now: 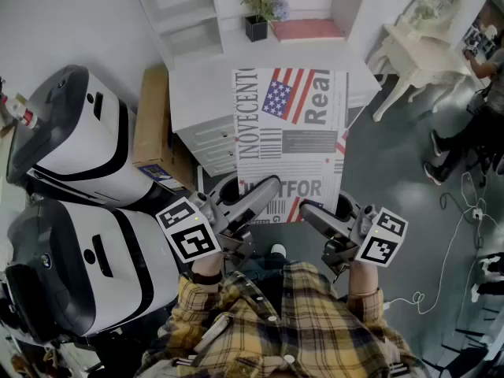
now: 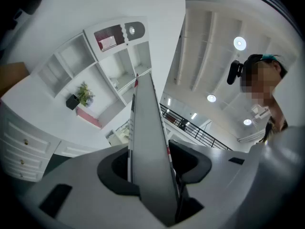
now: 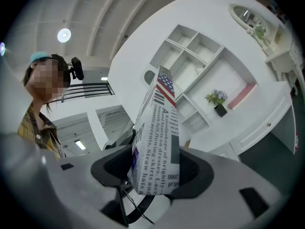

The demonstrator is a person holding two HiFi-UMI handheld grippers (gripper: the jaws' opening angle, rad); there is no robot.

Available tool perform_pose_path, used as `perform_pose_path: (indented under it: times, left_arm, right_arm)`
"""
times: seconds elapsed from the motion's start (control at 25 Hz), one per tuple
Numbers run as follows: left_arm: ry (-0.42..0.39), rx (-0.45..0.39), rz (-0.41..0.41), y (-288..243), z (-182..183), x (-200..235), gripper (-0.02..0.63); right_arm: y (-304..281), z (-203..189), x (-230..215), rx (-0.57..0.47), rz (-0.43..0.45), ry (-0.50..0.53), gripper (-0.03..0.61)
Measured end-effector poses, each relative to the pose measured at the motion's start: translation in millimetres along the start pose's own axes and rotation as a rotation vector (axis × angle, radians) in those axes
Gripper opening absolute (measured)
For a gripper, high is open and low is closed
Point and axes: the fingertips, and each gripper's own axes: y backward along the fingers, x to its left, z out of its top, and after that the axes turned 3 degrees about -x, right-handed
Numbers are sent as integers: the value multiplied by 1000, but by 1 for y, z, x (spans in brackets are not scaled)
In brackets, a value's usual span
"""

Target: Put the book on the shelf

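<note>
A large book point(image 1: 291, 140) with a newspaper-print cover and a US flag is held flat in front of me, over a white cabinet. My left gripper point(image 1: 256, 203) is shut on its near left corner and my right gripper point(image 1: 315, 211) is shut on its near right corner. In the left gripper view the book point(image 2: 150, 142) runs edge-on between the jaws. The right gripper view shows the printed spine of the book point(image 3: 159, 137) clamped between the jaws. The white shelf unit point(image 1: 185, 14) with open compartments stands beyond the cabinet; the shelf unit point(image 3: 200, 75) also fills the right gripper view.
A potted plant point(image 1: 258, 10) and a pink book point(image 1: 307, 28) rest in the shelf's lower compartment. Two large white-and-black machines point(image 1: 79, 140) stand at my left, with a cardboard box point(image 1: 153, 120) beside them. A white dressing table point(image 1: 421, 46) is at the right.
</note>
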Motion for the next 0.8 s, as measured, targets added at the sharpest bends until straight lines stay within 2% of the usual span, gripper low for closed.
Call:
perform_pose_path:
  times: [0.56, 0.8]
  left_arm:
    - [-23, -9, -4, 0, 0, -1, 202]
    - [-43, -35, 23, 0, 0, -4, 202]
  right_arm:
    - [0, 0, -1, -14, 16, 7, 261]
    - [0, 3, -1, -3, 52, 10, 262]
